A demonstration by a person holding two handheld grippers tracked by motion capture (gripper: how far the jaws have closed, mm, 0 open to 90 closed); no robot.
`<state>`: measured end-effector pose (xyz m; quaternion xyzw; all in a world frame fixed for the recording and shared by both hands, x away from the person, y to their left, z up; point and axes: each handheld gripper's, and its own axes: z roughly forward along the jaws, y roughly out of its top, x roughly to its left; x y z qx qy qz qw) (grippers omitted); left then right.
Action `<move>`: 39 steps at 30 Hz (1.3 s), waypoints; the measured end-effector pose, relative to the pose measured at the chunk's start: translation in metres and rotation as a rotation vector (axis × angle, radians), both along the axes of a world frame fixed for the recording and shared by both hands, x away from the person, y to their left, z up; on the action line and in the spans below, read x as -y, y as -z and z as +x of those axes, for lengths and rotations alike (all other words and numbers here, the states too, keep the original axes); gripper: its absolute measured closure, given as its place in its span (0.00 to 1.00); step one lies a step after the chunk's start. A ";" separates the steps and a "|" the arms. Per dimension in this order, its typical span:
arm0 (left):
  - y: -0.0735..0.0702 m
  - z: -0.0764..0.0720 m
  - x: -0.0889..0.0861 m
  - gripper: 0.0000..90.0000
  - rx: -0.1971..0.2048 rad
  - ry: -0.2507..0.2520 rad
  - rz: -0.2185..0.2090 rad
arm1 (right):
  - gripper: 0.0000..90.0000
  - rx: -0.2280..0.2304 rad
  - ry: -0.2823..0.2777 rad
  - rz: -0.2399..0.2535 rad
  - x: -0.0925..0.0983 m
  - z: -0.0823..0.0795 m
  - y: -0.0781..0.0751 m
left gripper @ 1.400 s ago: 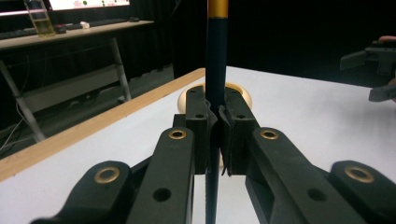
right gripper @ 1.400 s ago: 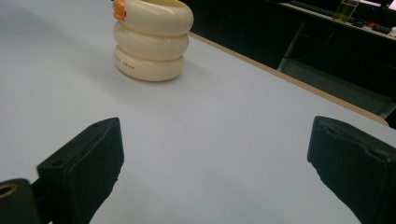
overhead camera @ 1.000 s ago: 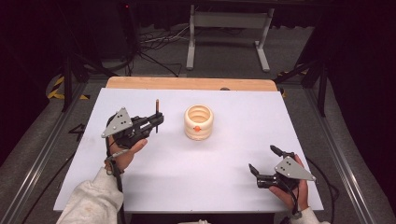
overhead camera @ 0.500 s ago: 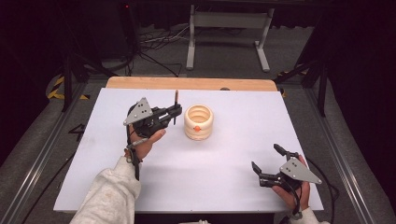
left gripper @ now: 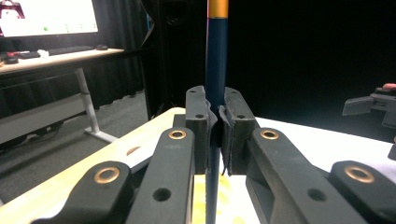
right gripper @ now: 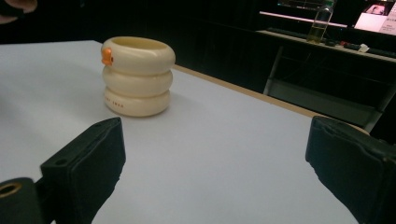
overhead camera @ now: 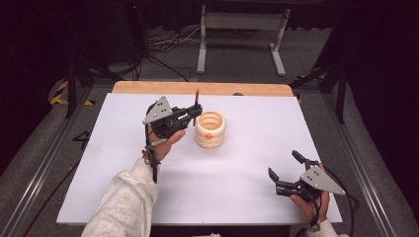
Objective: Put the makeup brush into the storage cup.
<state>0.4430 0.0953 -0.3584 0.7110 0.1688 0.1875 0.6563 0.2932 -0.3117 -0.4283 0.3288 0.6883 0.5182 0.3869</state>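
- Cream holder (right gripper: 137, 76) is showing smooth, slightly glossy plastic-like rings.
- Table (overhead camera: 247, 168) top is presenting matt white, its far edge bare wood.
- Left gripper (left gripper: 215, 122) jaws are appearing matt black with brass-coloured rivets.
- Pencil (left gripper: 216, 65) is looking smooth, dark blue.
- Sleeve (overhead camera: 123, 202) is reading as soft cloth.

Left tongs (overhead camera: 193, 112) raised over bench centre-left, jaws clamped on an upright pen (left gripper: 216, 70). Right tongs (overhead camera: 285, 169) near bench's front right corner, jaws spread.
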 end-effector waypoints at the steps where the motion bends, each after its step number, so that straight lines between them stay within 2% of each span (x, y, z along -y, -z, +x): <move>1: 0.000 0.001 0.001 0.93 -0.001 0.004 -0.004 | 0.06 0.004 0.004 0.004 -0.001 0.000 -0.001; 6: 0.002 0.006 0.011 0.93 -0.002 0.017 -0.005 | 0.06 0.028 -0.009 -0.006 -0.008 0.004 -0.007; 9: 0.002 0.009 0.015 0.93 -0.002 0.023 -0.014 | 0.06 0.030 -0.013 0.004 -0.010 0.005 -0.008; 21: 0.009 0.018 0.033 0.93 -0.015 0.045 -0.014 | 0.07 0.047 -0.014 -0.013 -0.017 0.015 -0.010; 29: 0.017 0.023 0.037 0.93 -0.027 0.046 -0.022 | 0.07 0.044 -0.021 -0.023 -0.020 0.016 -0.009; 39: 0.031 0.031 0.041 0.93 -0.045 0.037 -0.002 | 0.07 0.044 -0.017 -0.022 -0.018 0.015 -0.009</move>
